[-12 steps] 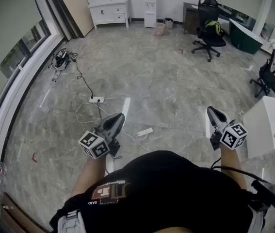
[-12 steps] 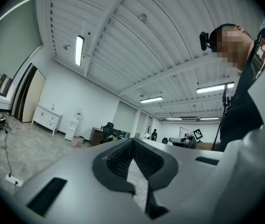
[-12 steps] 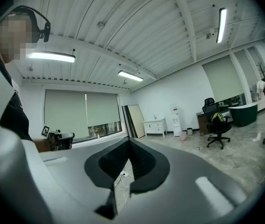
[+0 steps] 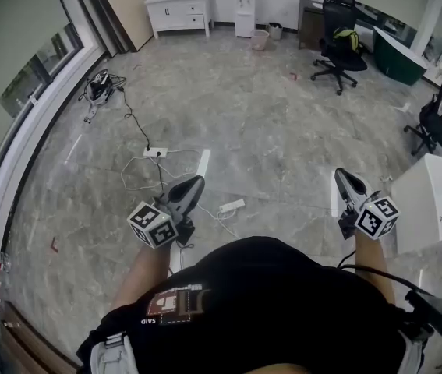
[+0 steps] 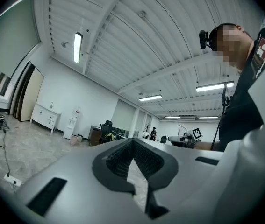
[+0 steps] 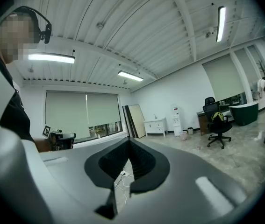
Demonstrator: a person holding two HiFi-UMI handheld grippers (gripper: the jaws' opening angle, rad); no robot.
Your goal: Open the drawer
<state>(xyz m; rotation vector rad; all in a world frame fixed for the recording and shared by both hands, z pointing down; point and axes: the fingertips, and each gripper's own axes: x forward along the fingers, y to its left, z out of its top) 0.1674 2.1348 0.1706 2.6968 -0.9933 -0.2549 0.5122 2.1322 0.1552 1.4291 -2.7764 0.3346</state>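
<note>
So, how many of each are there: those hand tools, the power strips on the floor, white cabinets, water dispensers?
Grippers: 2 (left gripper, right gripper)
Power strips: 2
White cabinet: 1
Water dispenser: 1
Total: 6

White cabinet (image 4: 178, 12) at the floor's far edge, against the wall: too small in the head view to tell drawer fronts or handles. White table (image 4: 439, 201) cut off by the picture's right edge. Dark green thing (image 4: 396, 57) near the floor's far right corner: too far to tell what it is. Person's black shirt (image 4: 275, 310) hides the near floor. Hands hidden behind the marker cubes of the left gripper (image 4: 194, 184) and right gripper (image 4: 342, 178). In the right gripper view, power strip (image 6: 123, 174) and cable show only through the slit below the jaw tips; gripper body covers the rest. Figure (image 5: 153, 133) far back in the left gripper view: too small to tell.
</note>
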